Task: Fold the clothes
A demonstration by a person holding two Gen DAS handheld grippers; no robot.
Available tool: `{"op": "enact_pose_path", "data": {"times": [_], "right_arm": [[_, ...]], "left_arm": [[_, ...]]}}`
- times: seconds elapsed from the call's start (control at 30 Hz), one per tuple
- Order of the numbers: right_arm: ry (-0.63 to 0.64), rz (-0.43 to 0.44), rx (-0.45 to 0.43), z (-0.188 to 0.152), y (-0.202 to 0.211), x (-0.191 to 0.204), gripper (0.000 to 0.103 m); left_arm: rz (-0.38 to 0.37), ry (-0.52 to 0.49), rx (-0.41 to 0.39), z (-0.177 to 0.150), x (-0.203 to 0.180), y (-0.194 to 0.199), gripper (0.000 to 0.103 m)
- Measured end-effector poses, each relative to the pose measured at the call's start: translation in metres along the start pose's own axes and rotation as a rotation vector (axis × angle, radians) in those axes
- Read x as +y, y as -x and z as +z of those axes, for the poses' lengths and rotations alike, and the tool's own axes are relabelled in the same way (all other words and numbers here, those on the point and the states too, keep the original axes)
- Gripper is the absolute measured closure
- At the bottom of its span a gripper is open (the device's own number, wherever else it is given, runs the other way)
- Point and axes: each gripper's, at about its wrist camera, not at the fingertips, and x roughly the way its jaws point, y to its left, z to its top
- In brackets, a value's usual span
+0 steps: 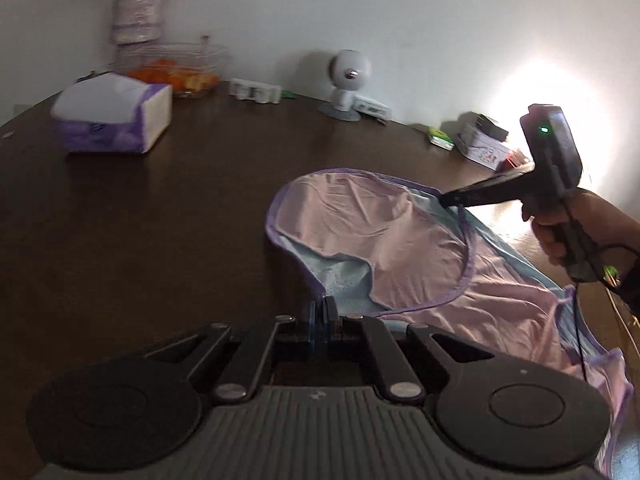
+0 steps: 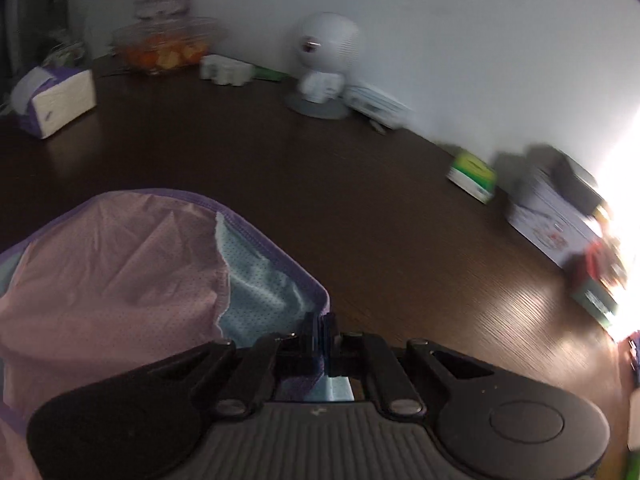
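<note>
A pink and light-blue garment with purple trim (image 1: 400, 248) lies partly folded on the dark wooden table (image 1: 160, 220). My left gripper (image 1: 322, 312) is shut on its near purple-trimmed edge. My right gripper (image 1: 446, 199) comes in from the right and is shut on the garment's far right edge. In the right wrist view the garment (image 2: 120, 272) fills the lower left, and the right gripper (image 2: 322, 328) pinches its purple-trimmed corner.
A tissue pack (image 1: 114, 118) sits at the left. A vase (image 1: 138, 12), a bowl of fruit (image 1: 180, 68), a white round camera (image 1: 348, 76) and small boxes (image 1: 484, 144) line the wall. Bright light glares at the right.
</note>
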Motion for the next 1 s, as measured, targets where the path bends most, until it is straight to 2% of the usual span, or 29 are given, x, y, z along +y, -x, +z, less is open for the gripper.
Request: {"op": "enact_pose_path", "data": {"times": [0.17,0.27,0.3,0.37,0.4,0.47,0.53,0.63,0.73,0.8,0.9,0.93,0.97,1.0], "right_arm": [[0.224,0.181,-0.056,0.058,-0.021,0.129,0.101],[0.312,0.264,-0.095,0.072,-0.014,0.192,0.101],[0.335,0.277,-0.122,0.075,-0.006,0.206,0.098],[0.340,0.271,-0.182,0.074,0.020,0.218,0.084],[0.341,0.278,-0.191,0.070,0.036,0.212,0.081],[0.340,0.293,-0.206,0.061,0.070,0.200,0.070],[0.300,0.292,-0.181,0.040,0.104,0.180,0.063],[0.210,0.280,-0.121,-0.022,0.147,0.150,0.062],[0.095,0.199,-0.097,-0.101,0.181,0.130,0.062],[-0.005,0.137,-0.085,-0.152,0.196,0.122,0.062],[-0.194,0.085,-0.085,-0.201,0.202,0.113,0.064],[-0.225,0.061,-0.088,-0.210,0.201,0.111,0.075],[-0.253,0.035,-0.092,-0.218,0.201,0.110,0.095],[-0.241,-0.019,-0.106,-0.225,0.203,0.112,0.099]], "left_arm": [[0.065,0.036,-0.016,-0.028,0.020,0.060,0.099],[0.129,0.055,0.000,-0.045,0.036,0.086,0.097],[0.144,0.074,0.014,-0.052,0.044,0.092,0.096],[0.150,0.104,0.030,-0.067,0.058,0.105,0.091],[0.125,0.117,0.020,-0.073,0.062,0.112,0.088],[0.053,0.132,-0.029,-0.083,0.067,0.126,0.071],[-0.019,0.134,-0.060,-0.088,0.069,0.132,0.062],[-0.112,0.106,-0.037,-0.083,0.067,0.112,0.062],[-0.141,0.051,-0.012,-0.077,0.064,0.086,0.060],[-0.180,0.049,0.030,-0.076,0.071,0.072,0.058],[-0.205,0.014,0.043,-0.079,0.074,0.069,0.058],[-0.209,-0.003,0.045,-0.080,0.074,0.070,0.060],[-0.207,-0.014,0.043,-0.081,0.074,0.069,0.070],[-0.201,-0.025,0.045,-0.083,0.075,0.069,0.075]]}}
